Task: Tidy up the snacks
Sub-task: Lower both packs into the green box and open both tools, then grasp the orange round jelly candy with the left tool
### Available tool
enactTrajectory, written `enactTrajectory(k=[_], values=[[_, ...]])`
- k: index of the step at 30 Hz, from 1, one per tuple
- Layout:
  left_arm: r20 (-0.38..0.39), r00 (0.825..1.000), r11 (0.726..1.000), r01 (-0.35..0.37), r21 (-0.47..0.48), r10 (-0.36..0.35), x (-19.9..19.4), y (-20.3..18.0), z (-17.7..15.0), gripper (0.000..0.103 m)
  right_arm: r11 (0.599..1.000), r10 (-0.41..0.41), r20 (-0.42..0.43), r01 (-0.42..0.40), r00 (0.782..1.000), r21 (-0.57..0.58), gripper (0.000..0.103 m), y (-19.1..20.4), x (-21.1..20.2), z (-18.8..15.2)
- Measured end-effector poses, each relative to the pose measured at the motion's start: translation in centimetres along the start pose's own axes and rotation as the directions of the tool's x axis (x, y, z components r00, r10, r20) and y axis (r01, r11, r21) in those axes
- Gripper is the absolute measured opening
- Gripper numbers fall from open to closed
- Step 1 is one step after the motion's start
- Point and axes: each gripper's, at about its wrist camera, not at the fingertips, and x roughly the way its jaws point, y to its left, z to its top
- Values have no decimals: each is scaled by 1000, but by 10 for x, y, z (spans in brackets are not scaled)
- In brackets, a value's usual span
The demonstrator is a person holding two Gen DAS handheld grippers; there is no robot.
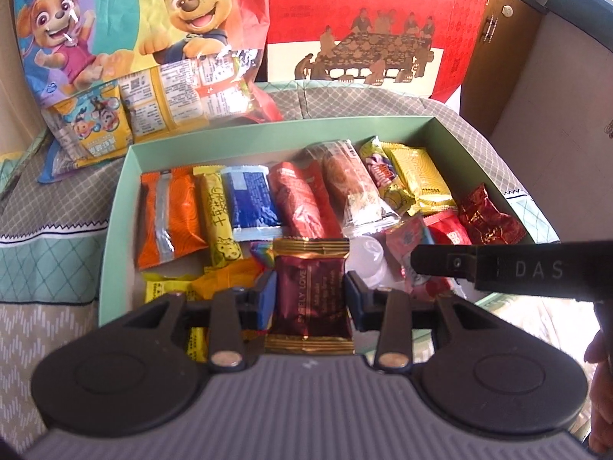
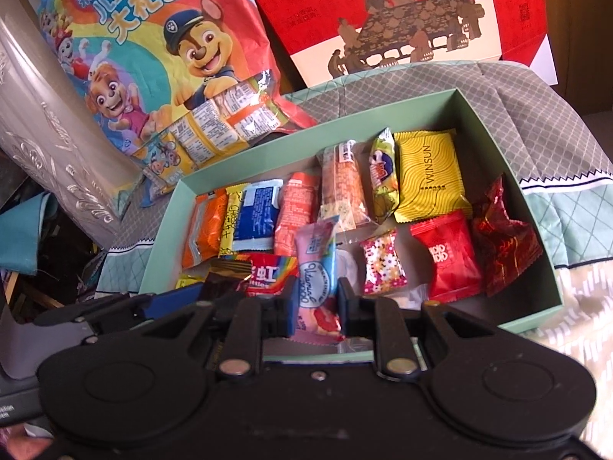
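A pale green box on the cloth holds several wrapped snacks in rows. My left gripper hovers over the box's near end, its blue pads shut on the sides of a maroon and gold chocolate packet. In the right wrist view, my right gripper is shut on a pink vitamin sachet, which stands upright over the box. The chocolate packet shows there at the left. The right gripper's black finger crosses the left wrist view from the right.
A large cartoon-dog snack bag and a red gift bag stand behind the box. A wooden cabinet is at the right, a silver embossed object at the left. A person's hand shows at the edge.
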Motion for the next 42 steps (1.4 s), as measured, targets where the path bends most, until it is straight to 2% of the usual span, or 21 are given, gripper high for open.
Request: enactTrajectory(k=[1,2,3,4,5,7,9,11,19,25,33,42], values=[[1,1000,1000,-12,8,12,0,0,0,53,1000,4,-5,-4,1000,16,33,0,0,2],[4,1000,1000,-29,13,29,-1,-1,-1,64,1000,9,-4,-9,1000,28,50,-1,0,2],[17,999,999,-49,17,48,-3,-1,-2,86,999,12,5,-13,1000,34,59,-1,-2,3],[35,997,997,-68,20,67,-6,-1,-4,98,999,2,26,-3,1000,33,77,-1,-5,3],[50,995,996,-85,23,84,-10,-1,-5,100,1000,-7,42,6,999,29,89,0,-9,3],[50,995,996,-86,13,85,-15,0,-7,103,1000,-22,69,20,997,17,94,3,-16,3],[37,997,997,-73,-3,74,-18,3,-9,103,1000,-30,74,29,997,12,95,5,-21,2],[26,997,997,-69,-15,69,-22,5,-12,103,999,-37,79,36,996,6,102,8,-26,-1],[39,997,997,-63,-33,64,-47,9,-27,103,998,-54,92,57,994,-37,103,24,-49,-18],[44,997,996,-65,-62,68,-65,30,-50,103,999,-25,64,27,998,-34,103,39,-58,-36],[-27,991,980,-134,-148,132,-59,88,-88,103,996,-7,-50,3,999,-85,103,75,-29,-61],[-56,990,967,-138,-214,129,-56,126,-114,103,994,-21,-108,9,994,-109,103,98,-10,-71]])
